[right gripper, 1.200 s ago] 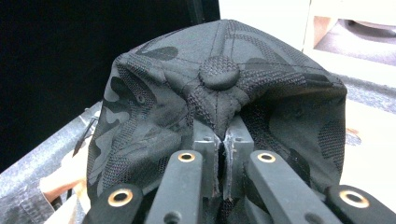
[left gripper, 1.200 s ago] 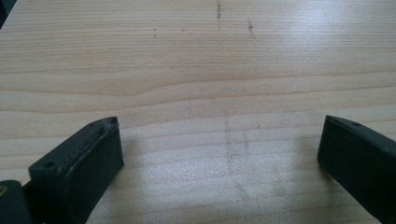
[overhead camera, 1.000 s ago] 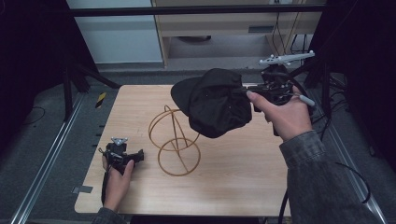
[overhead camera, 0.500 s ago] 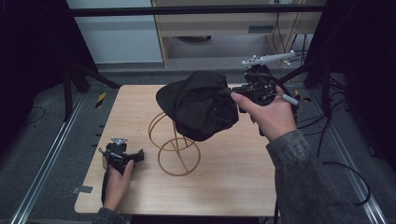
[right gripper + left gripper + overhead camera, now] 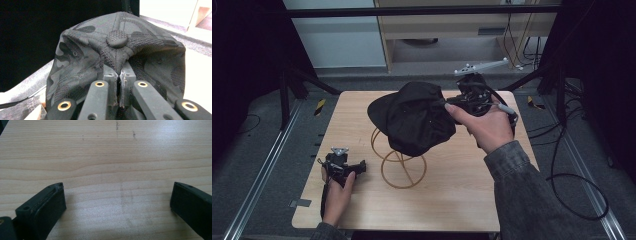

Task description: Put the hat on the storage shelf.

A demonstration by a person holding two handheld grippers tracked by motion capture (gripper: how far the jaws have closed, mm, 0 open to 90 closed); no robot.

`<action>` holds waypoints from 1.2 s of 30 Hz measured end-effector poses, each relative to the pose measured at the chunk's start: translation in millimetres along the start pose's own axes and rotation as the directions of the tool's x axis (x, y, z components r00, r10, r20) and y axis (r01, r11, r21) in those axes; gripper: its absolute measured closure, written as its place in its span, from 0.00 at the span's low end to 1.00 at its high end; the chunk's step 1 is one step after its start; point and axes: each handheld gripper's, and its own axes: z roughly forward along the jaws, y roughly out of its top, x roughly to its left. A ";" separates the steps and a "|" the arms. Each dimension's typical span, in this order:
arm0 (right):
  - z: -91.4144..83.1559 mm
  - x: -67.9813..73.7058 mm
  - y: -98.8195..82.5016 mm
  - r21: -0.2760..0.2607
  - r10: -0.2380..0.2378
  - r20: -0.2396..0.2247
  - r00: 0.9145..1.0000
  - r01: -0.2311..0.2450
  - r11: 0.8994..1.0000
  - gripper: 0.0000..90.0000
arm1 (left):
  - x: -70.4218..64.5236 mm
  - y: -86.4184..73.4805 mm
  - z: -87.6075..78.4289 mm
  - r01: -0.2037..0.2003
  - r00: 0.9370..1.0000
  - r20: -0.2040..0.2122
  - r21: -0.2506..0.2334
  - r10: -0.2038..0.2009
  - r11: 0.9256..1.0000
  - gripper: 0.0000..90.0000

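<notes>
- Your right gripper has carried the cap left, over the stand.
- Its jaws pinch soft, light cloth near the button.
- Your left gripper rests wide apart, holding nothing.

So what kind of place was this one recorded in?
Probably a lab or recording workstation, not a home: a bare wooden table stands inside a dark metal frame, loose cables trail over the grey floor, and plain office cabinets stand behind it.
</notes>
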 end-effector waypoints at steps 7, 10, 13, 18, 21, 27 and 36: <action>9.3 5.5 0.0 0.012 -0.011 -0.014 1.000 0.011 1.000 0.96 | 0.0 0.1 0.0 0.001 1.000 0.000 0.001 -0.001 1.000 0.00; 11.8 6.8 -0.7 0.014 -0.012 -0.019 1.000 0.012 1.000 0.96 | 0.1 0.1 0.0 -0.001 1.000 0.000 0.000 0.001 1.000 0.00; 13.2 7.2 -0.7 0.014 -0.012 -0.022 1.000 0.013 1.000 0.96 | 0.1 0.1 -0.1 -0.001 1.000 0.000 0.001 0.001 1.000 0.00; 14.7 8.1 -0.4 0.012 -0.011 -0.029 1.000 0.011 1.000 0.96 | 0.1 0.1 -0.1 -0.002 1.000 0.000 0.002 0.002 1.000 0.00; 16.0 8.8 -1.0 0.015 -0.013 -0.025 1.000 0.013 1.000 0.96 | 0.1 0.1 -0.2 -0.002 1.000 0.000 0.002 0.002 1.000 0.00; 22.2 8.4 -5.4 0.021 -0.007 -0.032 0.999 0.007 1.000 0.96 | 0.1 0.0 0.0 -0.002 1.000 -0.001 0.000 0.002 1.000 0.00; 29.0 6.9 -13.3 0.039 -0.006 -0.035 0.999 0.007 0.999 0.96 | 0.0 0.0 0.1 -0.001 1.000 -0.001 -0.001 0.001 1.000 0.00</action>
